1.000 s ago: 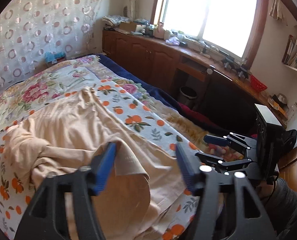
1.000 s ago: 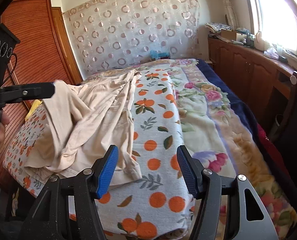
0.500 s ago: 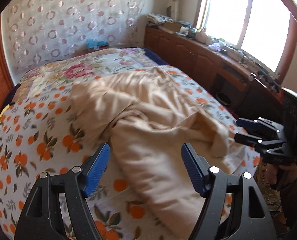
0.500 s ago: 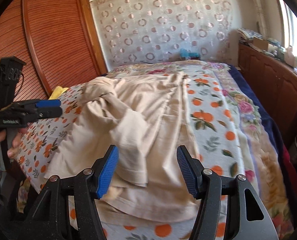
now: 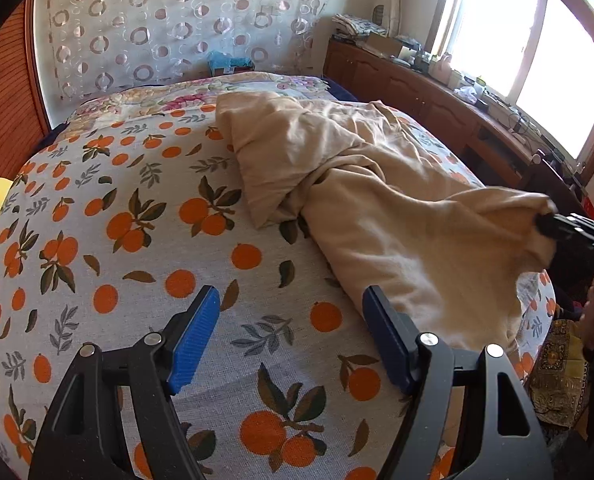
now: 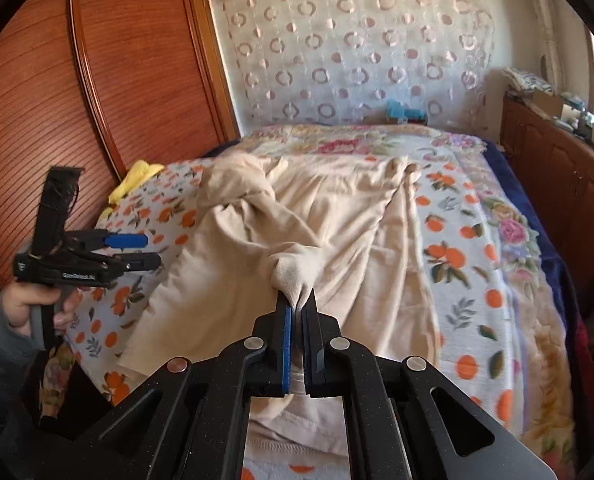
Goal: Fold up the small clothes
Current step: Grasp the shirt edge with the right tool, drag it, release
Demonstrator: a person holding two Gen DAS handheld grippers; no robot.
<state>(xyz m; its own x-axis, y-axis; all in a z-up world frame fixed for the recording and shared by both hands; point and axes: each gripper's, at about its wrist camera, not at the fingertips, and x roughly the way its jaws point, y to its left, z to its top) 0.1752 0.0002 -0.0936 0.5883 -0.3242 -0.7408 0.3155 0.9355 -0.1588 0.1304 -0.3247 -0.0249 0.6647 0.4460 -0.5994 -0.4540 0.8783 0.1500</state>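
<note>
The right gripper [image 6: 299, 304] is clamped on a bunched edge of the beige garment [image 6: 329, 216], which trails ahead of it up the orange-print bedspread [image 6: 457, 256], long axis running away from the jaws. The left gripper [image 5: 293, 336] is spread wide and empty; the garment lies ahead and to its right, just beside its right finger [image 5: 385, 336]. Judged nearer the free hem, it should take that. A yellow item [image 6: 137, 178] lies beyond, clear of the path.
</note>
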